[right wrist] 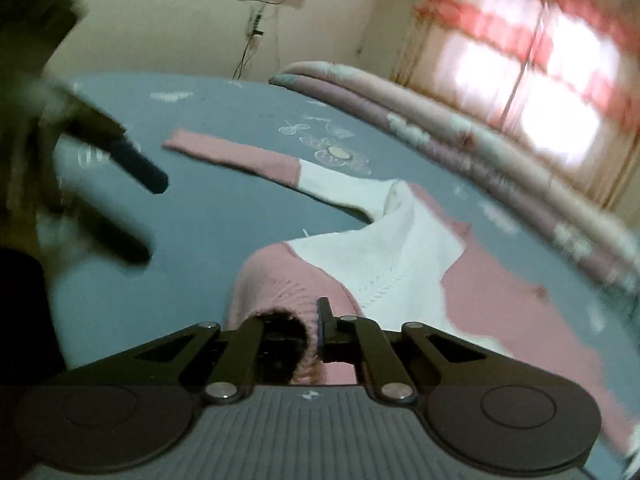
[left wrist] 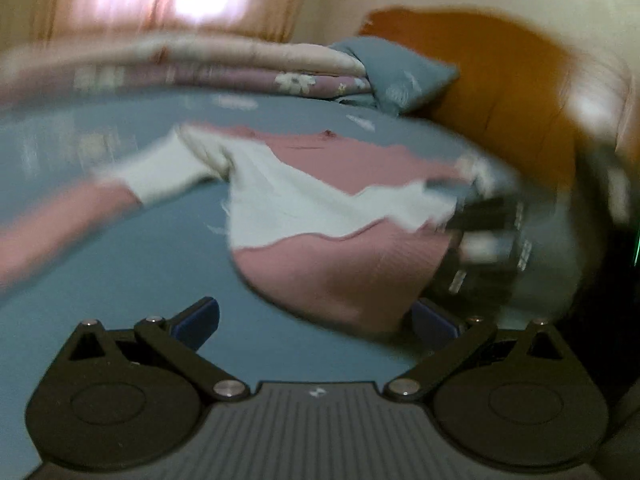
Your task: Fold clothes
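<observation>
A pink and white sweater (left wrist: 320,208) lies spread on the blue bed sheet (left wrist: 120,264), one sleeve (right wrist: 256,160) stretched out to the side. My left gripper (left wrist: 316,320) hovers open just before the sweater's pink lower edge, nothing between its blue pads (left wrist: 196,320). In the right wrist view the left gripper (right wrist: 148,216) shows blurred at the left, its fingers apart above the sheet. My right gripper (right wrist: 304,316) is shut on a bunched pink edge of the sweater (right wrist: 280,276). Seen from the left wrist, the right gripper (left wrist: 488,232) is a dark blur at the sweater's right side.
Folded quilts (left wrist: 200,64) are stacked along the bed's far side, under a bright curtained window (right wrist: 540,80). A blue pillow (left wrist: 396,72) leans on the orange headboard (left wrist: 500,80). Cables (right wrist: 256,40) hang on the wall beyond the bed.
</observation>
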A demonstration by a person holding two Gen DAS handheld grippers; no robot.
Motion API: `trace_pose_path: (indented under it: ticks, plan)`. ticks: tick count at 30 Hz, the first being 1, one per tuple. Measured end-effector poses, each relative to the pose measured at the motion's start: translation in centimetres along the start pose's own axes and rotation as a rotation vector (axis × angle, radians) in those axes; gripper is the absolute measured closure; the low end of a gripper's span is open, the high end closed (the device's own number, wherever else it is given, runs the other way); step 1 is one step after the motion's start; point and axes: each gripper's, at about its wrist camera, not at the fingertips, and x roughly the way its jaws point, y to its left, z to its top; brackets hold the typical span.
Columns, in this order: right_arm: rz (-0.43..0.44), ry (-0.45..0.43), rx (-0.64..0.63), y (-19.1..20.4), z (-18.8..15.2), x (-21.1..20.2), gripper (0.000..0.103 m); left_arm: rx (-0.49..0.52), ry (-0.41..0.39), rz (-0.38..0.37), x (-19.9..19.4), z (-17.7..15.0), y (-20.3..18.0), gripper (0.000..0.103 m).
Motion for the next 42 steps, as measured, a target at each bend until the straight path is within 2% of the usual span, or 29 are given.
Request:
trace_pose_path:
  ticks: [3,7,11,16,18,22,24,26,28,30,31,33,34,36,37,38,39,42]
  plan:
    - [0.080,0.002,0.108,-1.5,1.3,-0.5,0.095,0.275,-0.042,0.124,0.5,-0.4,-3.6,0.001]
    - [0.165,0.003,0.232,-3.0,2.4,-0.9,0.095,0.582,-0.086,0.216,2.2,-1.1,-7.9,0.001]
    - [0.218,0.002,0.312,-4.6,2.7,-1.7,0.095,0.754,-0.099,0.326,5.0,-1.2,-10.1,0.001]
    - [0.241,0.009,0.360,-5.7,2.6,-1.7,0.095,0.918,-0.184,0.522,8.2,-1.2,-11.8,0.001]
    - [0.248,0.013,0.371,-5.9,2.2,-1.7,0.095,0.914,-0.227,0.575,8.5,-0.9,-11.9,0.001]
    - [0.242,0.013,0.379,-6.4,1.6,-1.4,0.094,0.840,-0.333,0.631,6.8,-0.2,-11.3,0.001]
    - [0.248,0.013,0.387,-6.6,1.4,-1.1,0.094,0.824,-0.379,0.645,5.8,-0.3,-11.0,0.001]
    - [0.254,0.014,0.389,-6.6,1.3,-0.8,0.094,0.808,-0.374,0.624,5.2,-0.1,-10.7,0.002]
    - [0.250,0.017,0.373,-6.2,1.2,-0.6,0.093,0.792,-0.337,0.568,5.0,0.1,-10.4,0.014]
    - [0.236,0.018,0.342,-5.8,1.1,-0.7,0.091,0.784,-0.287,0.521,5.2,0.4,-10.4,0.044]
    - [0.229,0.018,0.327,-5.5,1.1,-0.7,0.091,0.788,-0.260,0.496,5.5,0.4,-10.4,0.050]
    - [0.215,0.020,0.296,-5.1,1.1,-0.7,0.090,0.784,-0.244,0.470,5.4,0.4,-10.3,0.079]
    - [0.208,0.020,0.281,-4.8,1.0,-0.7,0.090,0.780,-0.240,0.460,5.2,0.4,-10.3,0.082]
    - [0.180,0.015,0.240,-4.3,0.8,-1.0,0.083,0.772,-0.232,0.439,5.0,0.5,-10.2,0.085]
    - [0.157,0.011,0.217,-4.0,0.6,-1.2,0.068,0.760,-0.230,0.432,4.6,0.6,-10.2,0.085]
    - [0.134,0.008,0.194,-3.6,0.3,-1.5,0.048,0.744,-0.230,0.428,4.2,0.8,-10.1,0.085]
    - [0.112,0.004,0.171,-3.3,0.1,-1.7,0.044,0.736,-0.229,0.434,3.9,0.9,-9.9,0.085]
    - [0.059,0.018,0.090,-1.5,-1.1,-2.0,0.042,0.703,-0.223,0.436,3.3,1.0,-8.9,0.087]
